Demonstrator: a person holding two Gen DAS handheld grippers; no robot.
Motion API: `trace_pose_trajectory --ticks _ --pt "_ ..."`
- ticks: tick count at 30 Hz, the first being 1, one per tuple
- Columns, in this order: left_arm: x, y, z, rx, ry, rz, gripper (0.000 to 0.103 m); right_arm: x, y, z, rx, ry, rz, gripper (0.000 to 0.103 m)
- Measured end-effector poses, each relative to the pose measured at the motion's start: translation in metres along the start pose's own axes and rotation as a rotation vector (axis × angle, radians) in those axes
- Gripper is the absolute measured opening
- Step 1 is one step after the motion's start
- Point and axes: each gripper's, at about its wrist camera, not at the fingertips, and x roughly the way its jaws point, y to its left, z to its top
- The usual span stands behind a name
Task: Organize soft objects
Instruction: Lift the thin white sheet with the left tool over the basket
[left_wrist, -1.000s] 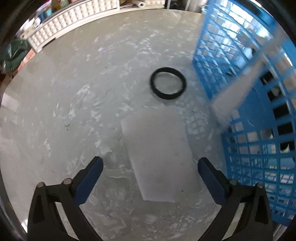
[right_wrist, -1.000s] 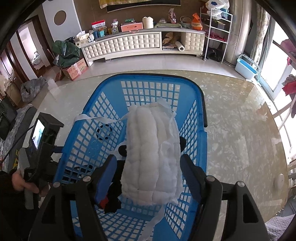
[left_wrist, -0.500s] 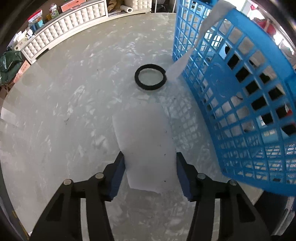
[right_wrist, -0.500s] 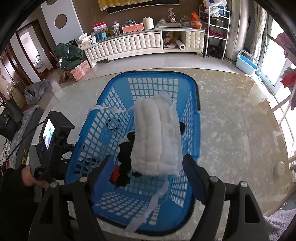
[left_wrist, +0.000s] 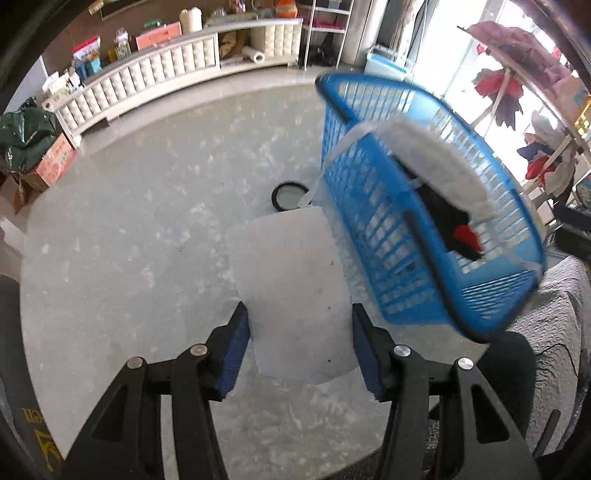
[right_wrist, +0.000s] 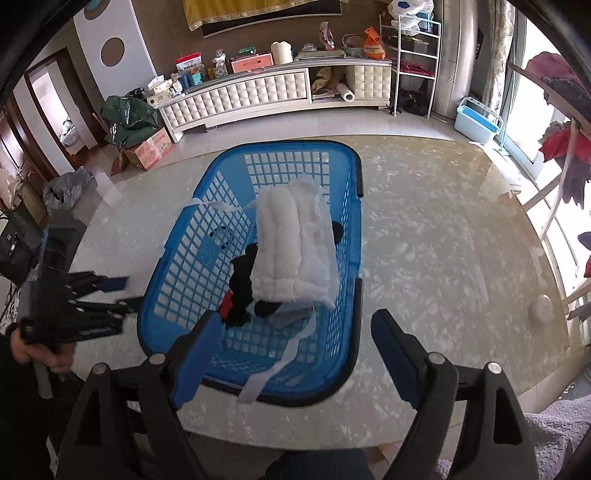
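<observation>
A blue plastic basket (right_wrist: 184, 280) stands on the marble table and holds a white quilted pad (right_wrist: 295, 254) on top of black and red soft items (right_wrist: 240, 288). White straps hang over its rim. In the left wrist view the basket (left_wrist: 388, 236) is at the right, blurred, with the pad (left_wrist: 436, 155) inside. My right gripper (right_wrist: 291, 354) is open and empty, above the basket's near rim. My left gripper (left_wrist: 301, 350) is partly open and empty, over a pale sheet (left_wrist: 291, 291) lying flat on the table.
A black ring (left_wrist: 290, 195) lies on the table beyond the sheet, next to the basket. The table's near edge (right_wrist: 295, 439) is just below my right gripper. A white cabinet (right_wrist: 258, 96) stands across the room. My left gripper also shows in the right wrist view (right_wrist: 92, 302), left of the basket.
Both grippers have pulled back and up from the basket. My left gripper has narrowed its opening. The pad stays in the basket.
</observation>
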Motion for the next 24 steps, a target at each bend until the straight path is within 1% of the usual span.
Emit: trace_pose_trajectory --ticks 4,6,7,8,9,12,16,18,24 --pt "-0.031 -0.015 0.002 0.015 -0.046 0.006 0.051 -0.003 -0.004 -0.006 0.008 -0.005 0.005 0.087" --pt "-0.042 -0.024 0.009 0.025 -0.065 -0.001 0.051 -0.005 -0.006 -0.009 0.016 -0.008 0.011 0.088" --pt "-0.047 -0.029 0.009 0.03 -0.075 -0.007 0.051 -0.007 -0.007 -0.011 0.02 -0.01 0.012 0.088" --pt "-0.052 -0.035 0.01 0.038 -0.085 -0.013 0.051 -0.009 -0.009 -0.012 0.024 -0.015 0.016 0.092" --pt "-0.05 -0.039 0.014 0.048 -0.092 -0.017 0.051 -0.01 -0.01 -0.012 0.028 -0.018 0.018 0.095" --pt "-0.059 -0.054 0.022 0.083 -0.109 -0.028 0.051 -0.014 -0.015 -0.013 0.038 -0.032 0.027 0.097" --pt "-0.059 -0.079 0.036 0.127 -0.106 -0.039 0.051 -0.015 -0.022 -0.014 0.057 -0.043 0.036 0.098" --pt "-0.056 -0.087 0.04 0.143 -0.099 -0.044 0.051 -0.014 -0.028 -0.016 0.064 -0.045 0.044 0.103" --pt "-0.046 -0.11 0.06 0.173 -0.069 -0.038 0.051 -0.008 -0.039 -0.018 0.082 -0.033 0.05 0.103"
